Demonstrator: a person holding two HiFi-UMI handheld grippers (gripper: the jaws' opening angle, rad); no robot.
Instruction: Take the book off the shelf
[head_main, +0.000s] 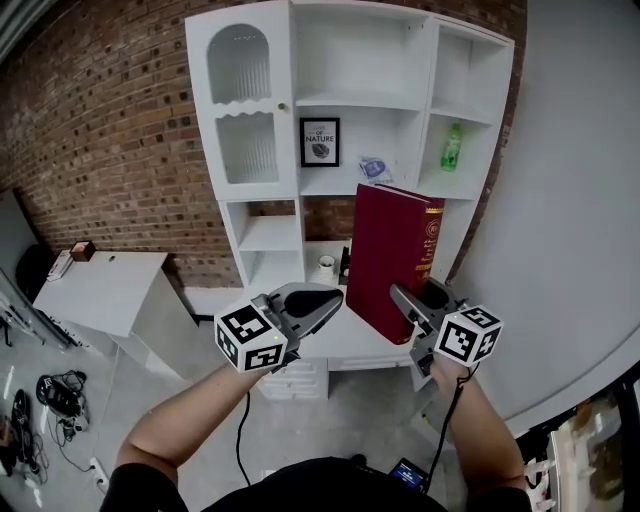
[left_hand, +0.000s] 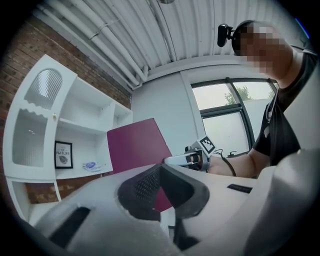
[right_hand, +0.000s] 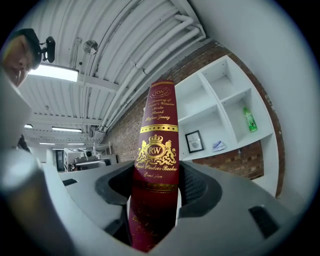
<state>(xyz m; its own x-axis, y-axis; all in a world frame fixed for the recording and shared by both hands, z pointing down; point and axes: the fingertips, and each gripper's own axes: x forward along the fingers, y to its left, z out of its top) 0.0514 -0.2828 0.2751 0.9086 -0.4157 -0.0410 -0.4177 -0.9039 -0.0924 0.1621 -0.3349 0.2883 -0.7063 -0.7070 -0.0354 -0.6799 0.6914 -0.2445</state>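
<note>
The right gripper (right_hand: 155, 197) pinches the book (right_hand: 159, 140) low on its spine, so it could tip out. The left gripper (left_hand: 161, 174) is pressed together, empty.

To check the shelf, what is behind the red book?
The white shelf unit stands behind the book. A white cup shows past its left edge; a dark thing next to it is half covered. The rest of that compartment is hidden.
</note>
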